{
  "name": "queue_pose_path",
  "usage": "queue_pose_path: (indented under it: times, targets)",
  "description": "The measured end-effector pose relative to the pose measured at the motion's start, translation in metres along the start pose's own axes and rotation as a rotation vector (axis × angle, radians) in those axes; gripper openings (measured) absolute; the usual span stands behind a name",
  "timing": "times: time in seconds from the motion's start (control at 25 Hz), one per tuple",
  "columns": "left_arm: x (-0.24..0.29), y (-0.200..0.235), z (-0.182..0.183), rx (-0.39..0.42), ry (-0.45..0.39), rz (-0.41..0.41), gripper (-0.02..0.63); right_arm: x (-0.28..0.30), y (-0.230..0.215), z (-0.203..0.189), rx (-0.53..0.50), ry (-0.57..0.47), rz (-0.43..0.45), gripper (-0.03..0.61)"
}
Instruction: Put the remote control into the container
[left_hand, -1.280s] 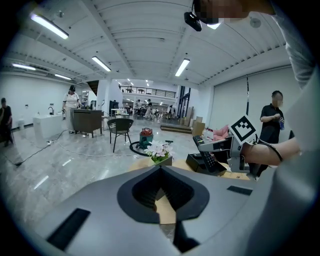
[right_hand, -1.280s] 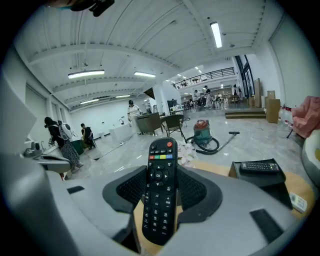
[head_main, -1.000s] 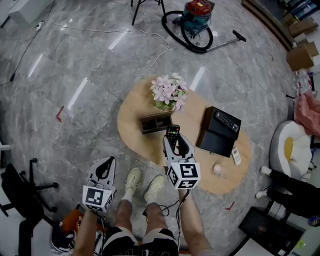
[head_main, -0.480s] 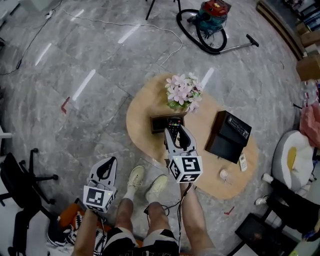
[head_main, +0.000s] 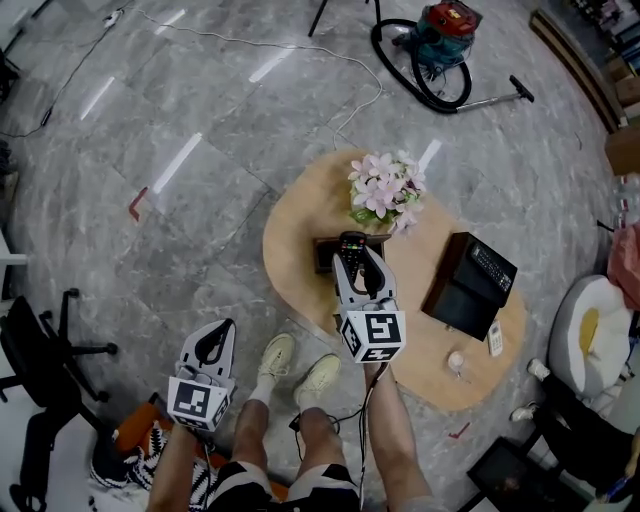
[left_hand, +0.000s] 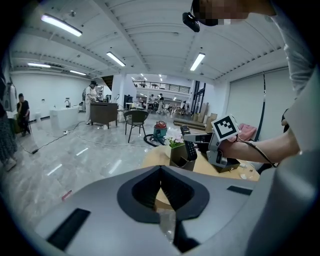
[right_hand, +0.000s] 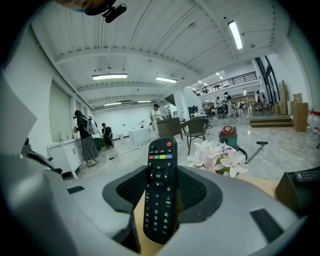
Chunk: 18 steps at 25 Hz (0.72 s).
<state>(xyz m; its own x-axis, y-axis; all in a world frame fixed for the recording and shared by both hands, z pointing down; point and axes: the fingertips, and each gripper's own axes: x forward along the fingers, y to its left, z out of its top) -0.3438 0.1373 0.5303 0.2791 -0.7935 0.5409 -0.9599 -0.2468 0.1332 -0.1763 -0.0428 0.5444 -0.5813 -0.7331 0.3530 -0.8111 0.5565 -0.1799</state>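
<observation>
The black remote control (head_main: 351, 250) is upright in my right gripper (head_main: 357, 264), which is shut on its lower part. The remote's top end hangs over the small brown wooden container (head_main: 326, 254) on the oval wooden table (head_main: 296, 215). In the right gripper view the remote (right_hand: 160, 192) stands between the two pads, buttons facing the camera. From the left gripper view the remote (left_hand: 190, 148) slants above the container (left_hand: 180, 159). My left gripper (head_main: 213, 332) hangs off the table's left side above the floor, its tips (left_hand: 160, 169) meeting with nothing in them.
A vase of pink flowers (head_main: 385, 188) stands just behind the container. A black box (head_main: 466, 288) with another remote on top sits to the right, then a white remote (head_main: 495, 339). A vacuum cleaner (head_main: 445, 28) and a chair (head_main: 45, 362) stand on the floor.
My right gripper has carried the remote forward over the table, from in front of the container to above it. The left gripper sank slightly beside the table.
</observation>
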Motion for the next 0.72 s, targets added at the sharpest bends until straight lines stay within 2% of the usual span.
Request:
queue_pose_path:
  times: [0.48,0.72]
  targets:
    - [0.009,0.011,-0.023,-0.021,0.024,0.018,0.008,0.025,0.008,-0.007,-0.018,-0.083,0.036,0.196]
    - [0.014,0.014,-0.037,-0.031,0.044,0.022,0.008,0.029,0.008,-0.01,-0.067,-0.134,0.033,0.196]
